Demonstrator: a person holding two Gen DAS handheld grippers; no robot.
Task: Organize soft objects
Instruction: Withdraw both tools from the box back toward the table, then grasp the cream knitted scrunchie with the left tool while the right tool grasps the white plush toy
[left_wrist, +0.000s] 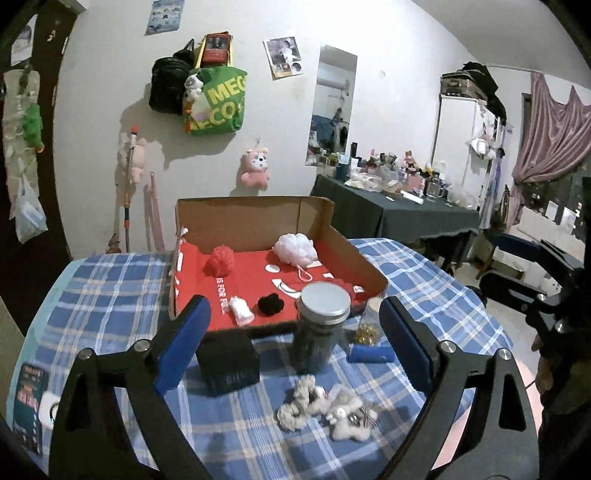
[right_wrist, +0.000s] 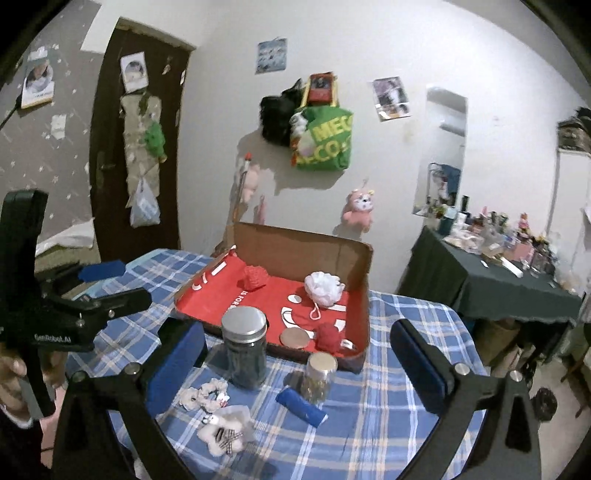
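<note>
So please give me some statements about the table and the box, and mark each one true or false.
1. The white bath pouf lies inside the cardboard box. True.
2. The large jar stands inside the box. False: it stands on the checked tablecloth, in front of the box.
3. The left gripper holds the blue roll. False: its jaws are open and empty.
4. The white scrunchie lies on the tablecloth. True.
5. The right gripper is open. True.
</note>
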